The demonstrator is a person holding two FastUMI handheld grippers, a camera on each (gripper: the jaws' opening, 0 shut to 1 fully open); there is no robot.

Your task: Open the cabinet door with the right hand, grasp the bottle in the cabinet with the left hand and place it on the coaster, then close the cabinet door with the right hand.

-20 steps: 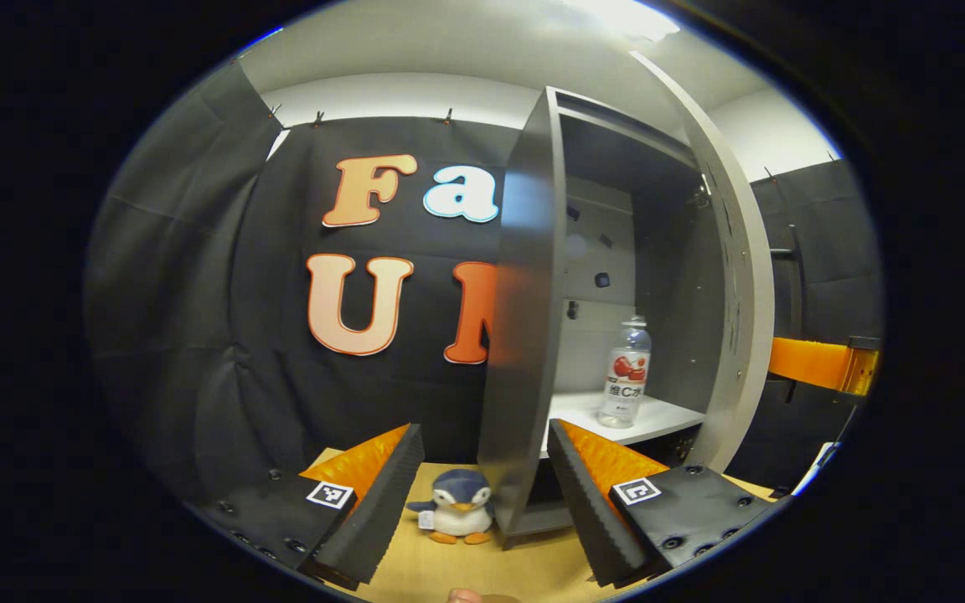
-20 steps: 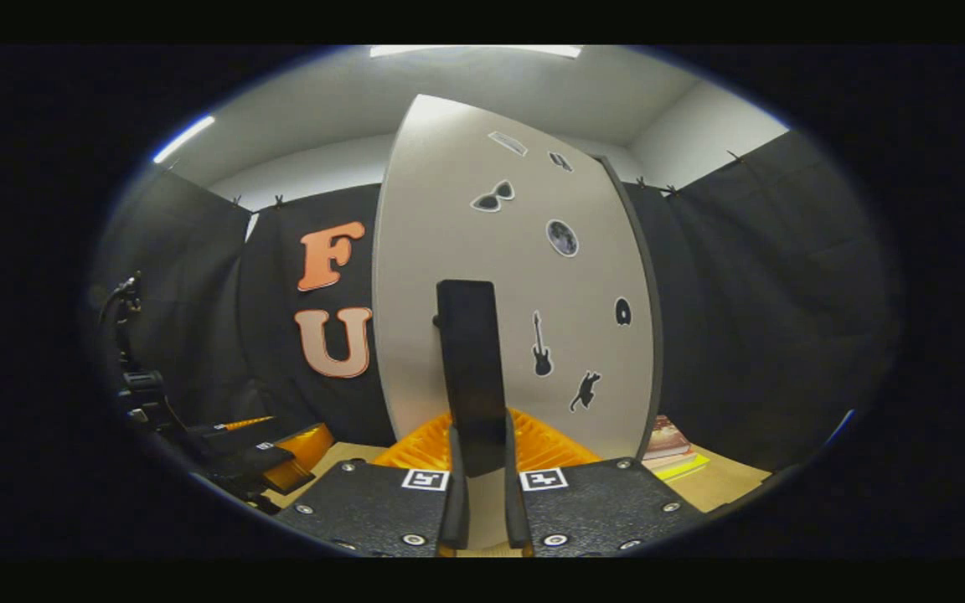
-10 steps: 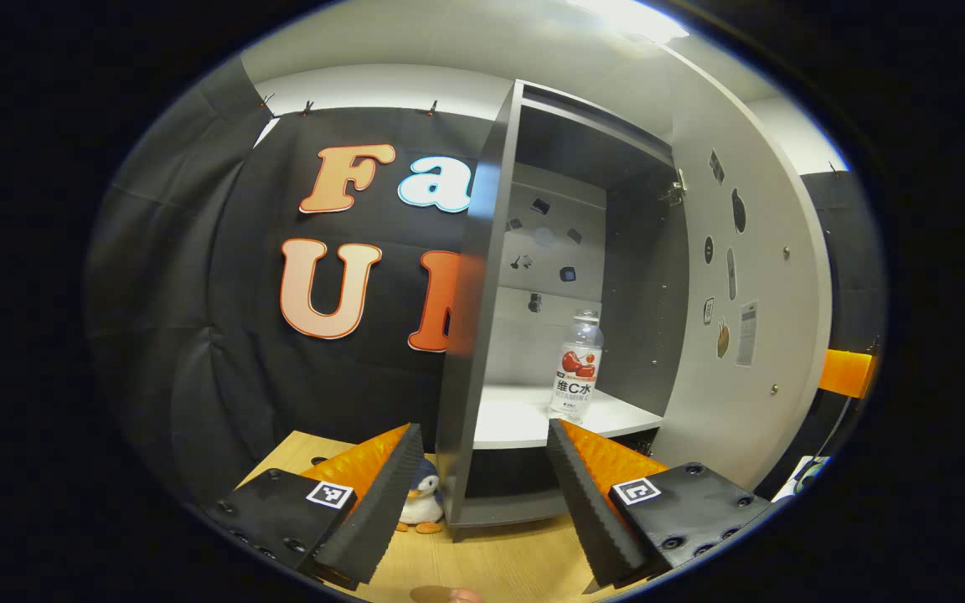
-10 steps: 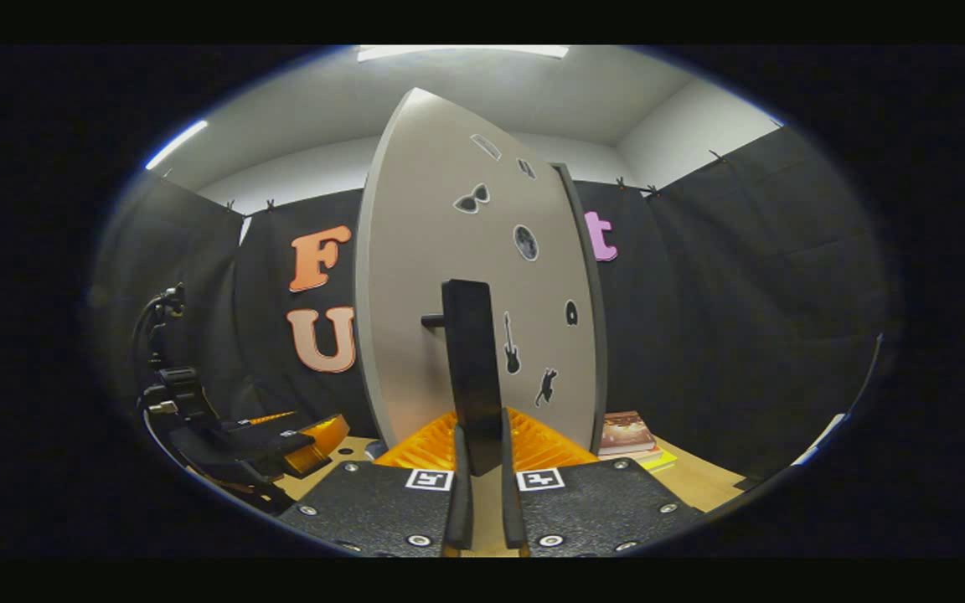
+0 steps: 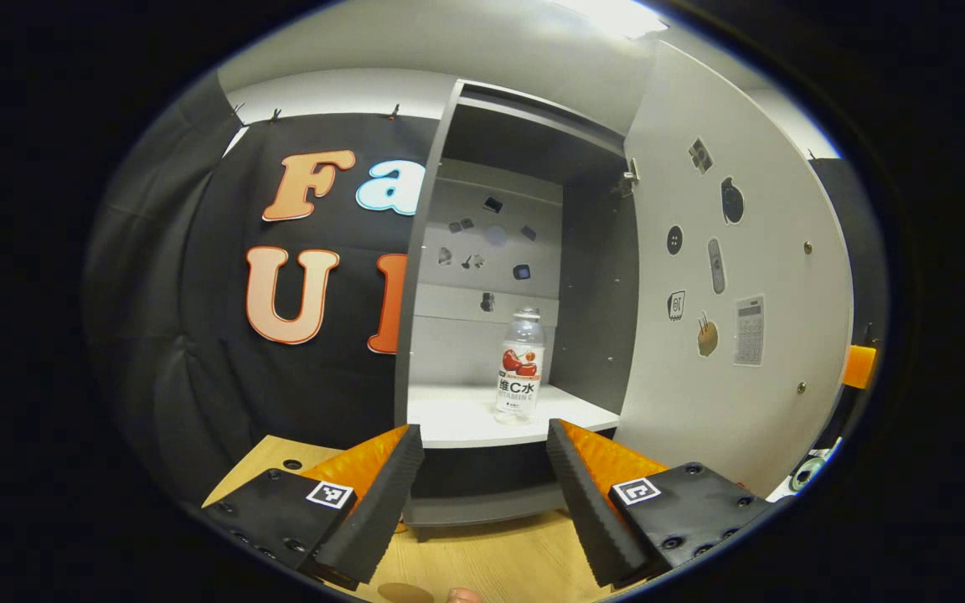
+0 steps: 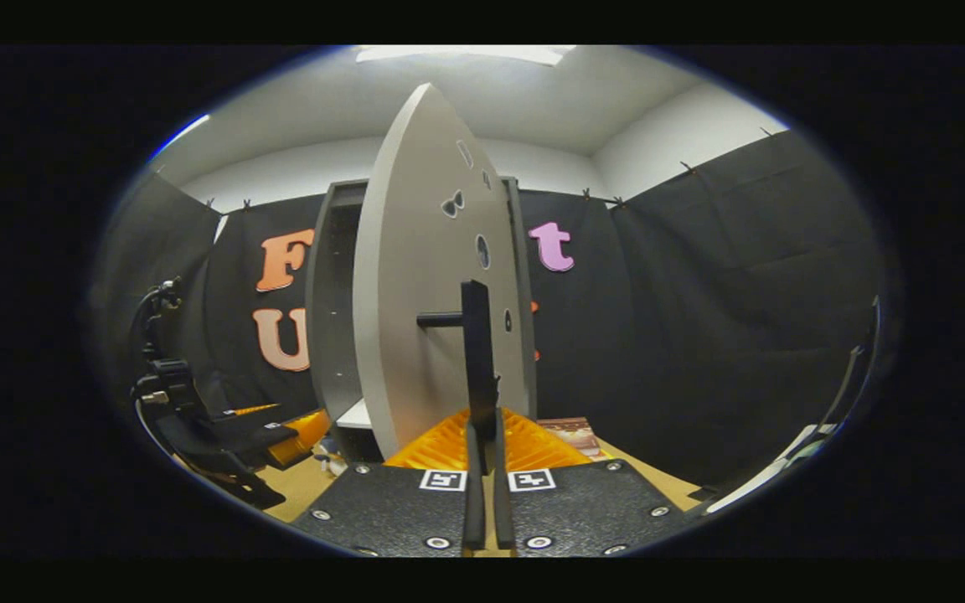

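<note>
Holding door handle point(image 6: 477, 352) at frame centre, right gripper point(image 6: 486, 435) jaws clamping it; left gripper point(image 5: 482, 469) jaws gaping wide below bottle point(image 5: 519, 365). Risk: handle slipping, door point(image 5: 725, 285) swinging onto reach.

Bottle point(image 5: 519, 362) stands on cabinet shelf point(image 5: 466, 419), door point(image 5: 734, 301) right.

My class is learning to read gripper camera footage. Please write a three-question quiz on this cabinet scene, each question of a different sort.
1. True or false: the cabinet door stands open.
2. Where is the bottle? A. on the coaster B. upright on the cabinet shelf C. in the left gripper
3. Fill in: the right gripper is shut on the door's ____.

Key: 1 true; 2 B; 3 handle.
</note>
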